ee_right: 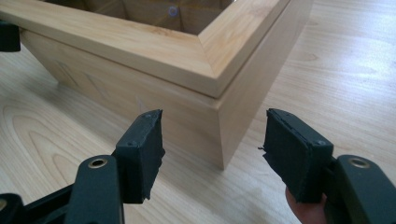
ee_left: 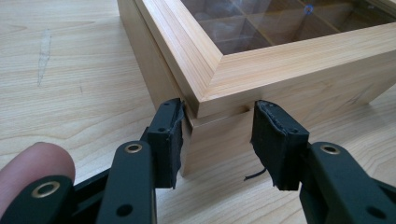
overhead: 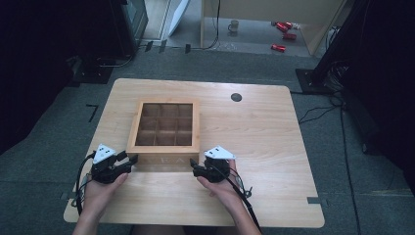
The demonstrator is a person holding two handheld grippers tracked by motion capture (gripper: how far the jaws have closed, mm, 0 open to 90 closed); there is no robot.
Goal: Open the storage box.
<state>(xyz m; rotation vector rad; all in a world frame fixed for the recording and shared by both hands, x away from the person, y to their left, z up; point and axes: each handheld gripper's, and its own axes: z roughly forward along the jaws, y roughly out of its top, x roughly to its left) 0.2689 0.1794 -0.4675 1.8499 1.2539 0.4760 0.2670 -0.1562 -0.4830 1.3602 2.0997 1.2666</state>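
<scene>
Table (overhead: pixel 264 147): light wood, fills the centre of the high view; grey floor around it. A small dark round spot (overhead: pixel 236 97) sits on the top, right of centre toward the upper edge.

Box (overhead: pixel 165 132): wooden, square, left of centre in the high view. Lid is a wood frame with a clear pane; nine compartments in a three-by-three grid show through it. Lid lies closed on the base. Faint letters on the front face, not readable.

Left gripper (overhead: pixel 131 159): lower left of the high view, held in the left hand (overhead: pixel 100 188), grey plate on top. It points at the box's near left corner. In the left gripper view the jaws are apart and straddle that corner at the seam under the lid; the left pad (ee_left: pixel 169 140) touches or nearly touches the side wall, the right pad (ee_left: pixel 275 140) stands just off the front face.

Right gripper (overhead: pixel 193 164): lower centre of the high view, in the right hand (overhead: pixel 220 188). Jaws apart, near right corner between them, neither pad touching.
</scene>
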